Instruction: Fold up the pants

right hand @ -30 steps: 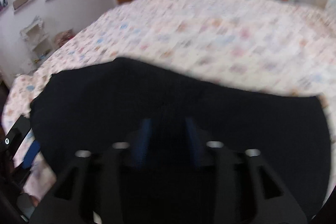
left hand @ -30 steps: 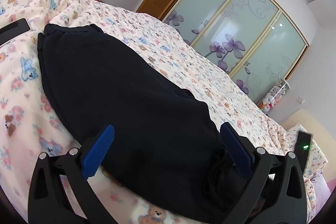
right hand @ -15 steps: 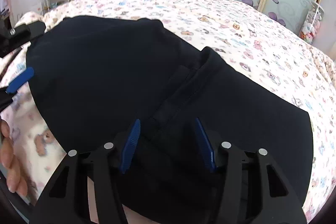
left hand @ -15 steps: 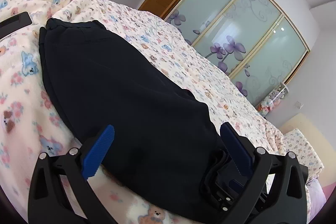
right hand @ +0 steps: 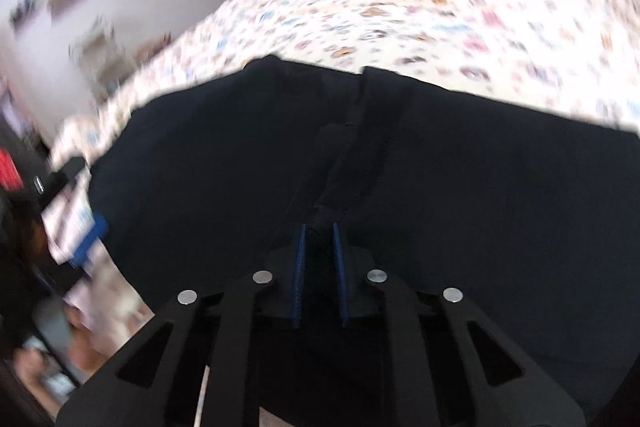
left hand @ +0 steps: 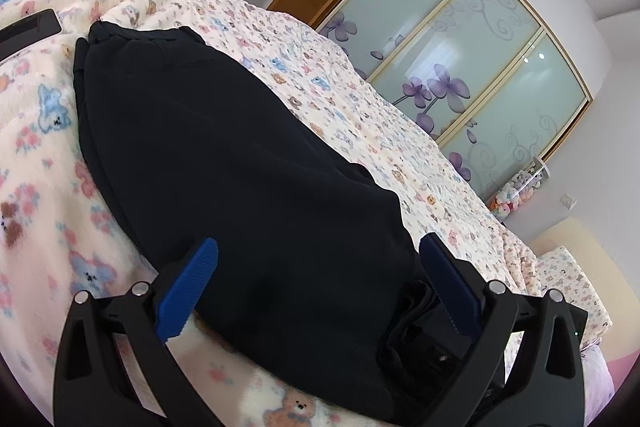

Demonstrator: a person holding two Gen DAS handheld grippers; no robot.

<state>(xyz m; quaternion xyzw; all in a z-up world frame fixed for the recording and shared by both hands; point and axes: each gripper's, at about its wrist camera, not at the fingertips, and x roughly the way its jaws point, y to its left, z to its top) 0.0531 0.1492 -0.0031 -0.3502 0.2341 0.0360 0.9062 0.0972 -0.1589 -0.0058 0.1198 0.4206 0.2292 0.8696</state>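
Black pants [left hand: 224,167] lie lengthwise on the bed, folded leg over leg, stretching from near my left gripper to the far left. My left gripper [left hand: 320,275] is open and empty, its blue pads on either side of the near end of the pants. In the right wrist view the pants [right hand: 480,195] fill the middle of the blurred frame. My right gripper [right hand: 319,227] is shut on a fold of the black fabric along a seam.
The bed is covered by a cream blanket with a bear print [left hand: 360,99]. A black flat object [left hand: 28,31] lies on the blanket at far left. A wardrobe with frosted flower doors [left hand: 460,59] stands behind the bed. A pillow [left hand: 568,267] lies at right.
My right gripper has closed from open onto the pants fabric and is moving, blurring its view. My left gripper stays open and has tilted slightly.
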